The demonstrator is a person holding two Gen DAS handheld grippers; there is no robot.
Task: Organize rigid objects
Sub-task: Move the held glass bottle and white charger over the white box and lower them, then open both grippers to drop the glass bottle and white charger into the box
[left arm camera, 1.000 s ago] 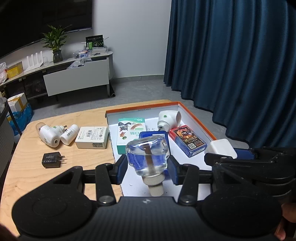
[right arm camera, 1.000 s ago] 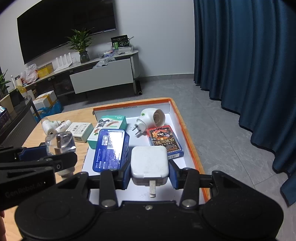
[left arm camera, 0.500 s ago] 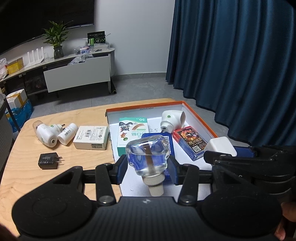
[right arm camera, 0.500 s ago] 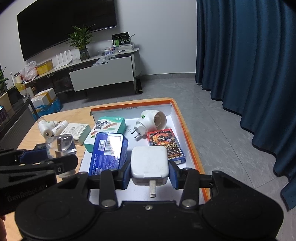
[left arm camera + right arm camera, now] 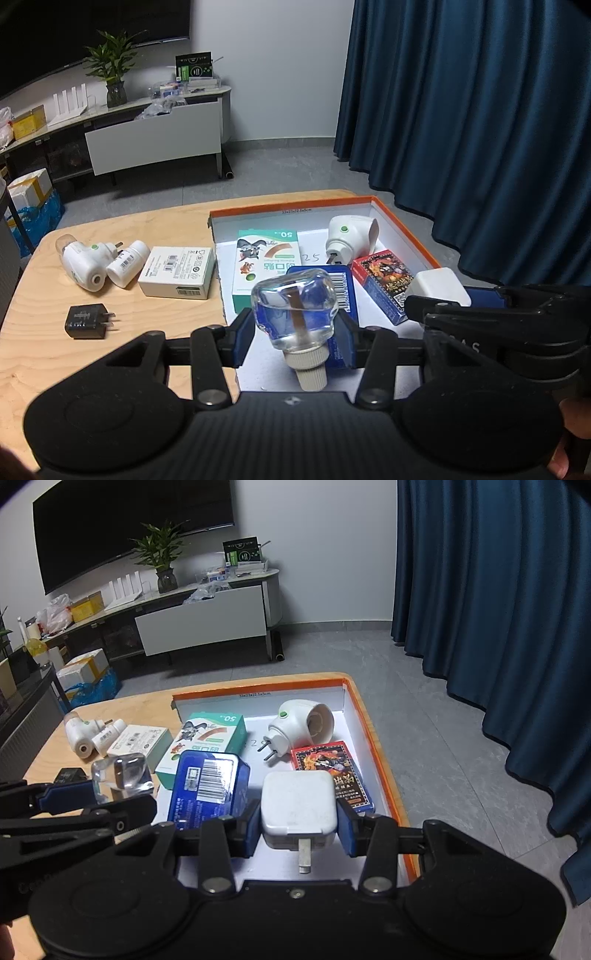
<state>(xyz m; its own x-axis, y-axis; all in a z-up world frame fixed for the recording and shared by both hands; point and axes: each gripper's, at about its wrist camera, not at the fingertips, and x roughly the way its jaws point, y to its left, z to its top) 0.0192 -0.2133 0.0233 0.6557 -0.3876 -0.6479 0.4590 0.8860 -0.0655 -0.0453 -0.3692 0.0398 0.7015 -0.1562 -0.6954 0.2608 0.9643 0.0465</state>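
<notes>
Grippers side by side above an orange-rimmed white box (image 5: 373, 738) on a wooden bench (image 5: 110, 229). Left gripper (image 5: 294, 326) clamps a clear liquid refill bottle (image 5: 295, 306), cap toward the camera. Right gripper (image 5: 300, 821) clamps a white plug charger (image 5: 299, 805). Ahead of them in the box lie a blue tin (image 5: 207, 786), green carton (image 5: 207, 738), white plug-in vaporizer (image 5: 299, 723) and card deck (image 5: 332, 764). Left of the left gripper, on the bench, a black adapter (image 5: 86, 320).
</notes>
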